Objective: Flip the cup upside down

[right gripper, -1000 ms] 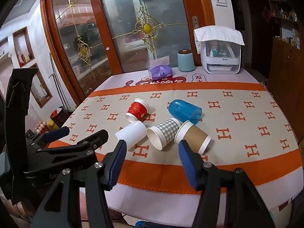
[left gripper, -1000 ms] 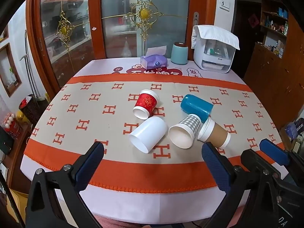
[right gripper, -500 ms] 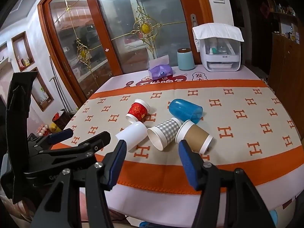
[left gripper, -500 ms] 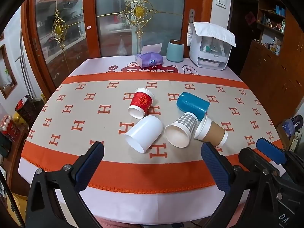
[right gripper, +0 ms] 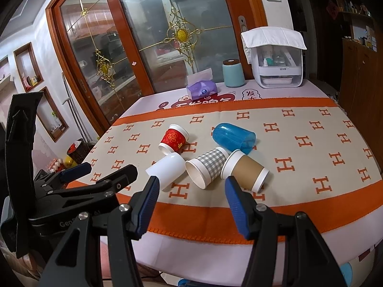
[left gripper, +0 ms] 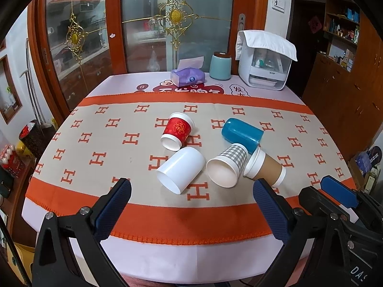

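Observation:
Several cups lie on their sides in a cluster mid-table: a red paper cup, a plain white cup, a grey checked cup, a brown sleeved cup and a blue plastic cup. My left gripper is open and empty, in front of the cluster near the table's front edge. My right gripper is open and empty, in front of the checked and brown cups.
An orange and beige H-pattern cloth covers the table. At the back stand a purple tissue pack, a teal canister and a white appliance. The left gripper's body shows at the right wrist view's left.
Both views have shifted slightly. Both grippers stay open. The cups have not moved.

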Tool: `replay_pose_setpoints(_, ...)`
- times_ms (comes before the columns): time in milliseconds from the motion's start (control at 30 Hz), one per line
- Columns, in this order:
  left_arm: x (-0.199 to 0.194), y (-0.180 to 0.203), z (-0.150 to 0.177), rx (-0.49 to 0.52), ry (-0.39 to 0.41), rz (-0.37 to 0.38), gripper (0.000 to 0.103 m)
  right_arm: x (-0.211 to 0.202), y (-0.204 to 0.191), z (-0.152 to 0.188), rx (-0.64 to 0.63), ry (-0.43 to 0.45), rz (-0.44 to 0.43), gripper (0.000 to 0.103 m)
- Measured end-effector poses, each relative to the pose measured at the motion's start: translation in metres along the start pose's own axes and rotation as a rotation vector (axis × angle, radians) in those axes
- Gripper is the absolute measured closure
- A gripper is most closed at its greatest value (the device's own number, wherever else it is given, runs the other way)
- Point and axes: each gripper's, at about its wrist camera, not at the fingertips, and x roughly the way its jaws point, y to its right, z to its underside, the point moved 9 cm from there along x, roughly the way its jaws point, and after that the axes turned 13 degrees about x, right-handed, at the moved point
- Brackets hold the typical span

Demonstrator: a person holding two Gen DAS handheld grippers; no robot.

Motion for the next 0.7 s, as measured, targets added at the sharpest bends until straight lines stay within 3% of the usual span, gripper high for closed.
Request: replay_pose_setpoints(700,0.0003,-0.0004,0.0016,0.000,-0.009,-0.014,0.003,0.0031,0.0025,0.0030,0.010,-0.011,-0.005,0.046)
